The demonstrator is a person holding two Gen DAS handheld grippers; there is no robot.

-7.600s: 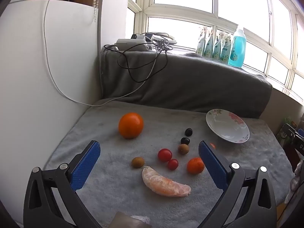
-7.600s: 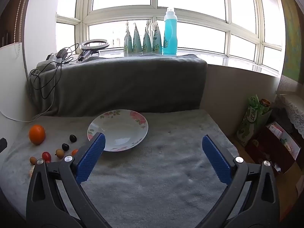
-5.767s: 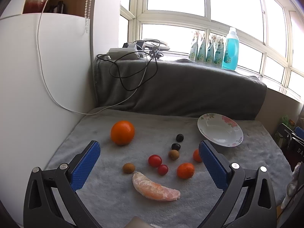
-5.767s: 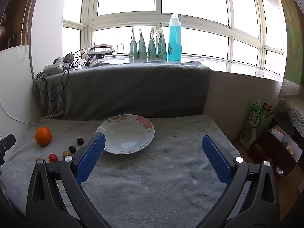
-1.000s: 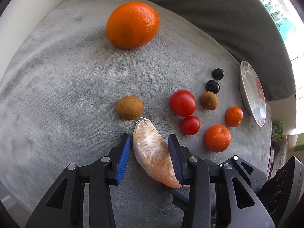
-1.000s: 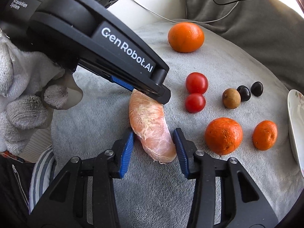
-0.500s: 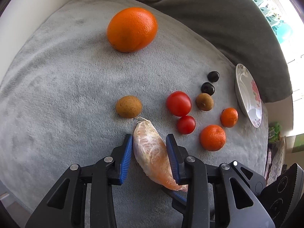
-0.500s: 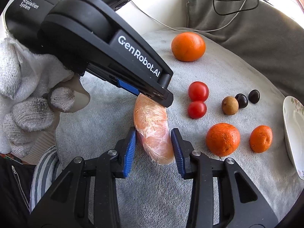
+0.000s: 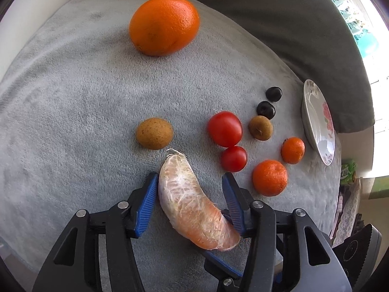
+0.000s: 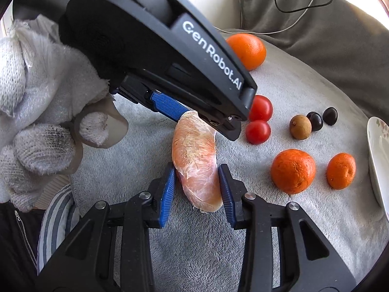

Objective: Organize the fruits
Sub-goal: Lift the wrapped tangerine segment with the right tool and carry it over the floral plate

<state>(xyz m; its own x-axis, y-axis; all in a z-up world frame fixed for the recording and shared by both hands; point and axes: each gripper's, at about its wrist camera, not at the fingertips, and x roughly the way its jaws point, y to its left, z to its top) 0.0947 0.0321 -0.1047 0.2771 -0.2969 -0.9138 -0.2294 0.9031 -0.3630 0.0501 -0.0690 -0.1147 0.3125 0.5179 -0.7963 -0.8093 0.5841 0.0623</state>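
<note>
Both our grippers bracket one peeled citrus segment point(image 9: 192, 204) — right gripper point(image 10: 196, 189) pinching its near end, left gripper point(image 9: 189, 202) just opened, pads slack around it.

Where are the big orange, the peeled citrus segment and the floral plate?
big orange point(image 9: 164, 24), left wrist view, middle of its peel
peeled citrus segment point(image 10: 195, 155), right wrist view, middle of its membrane
floral plate point(image 9: 318, 126), left wrist view, bare inner surface
</note>
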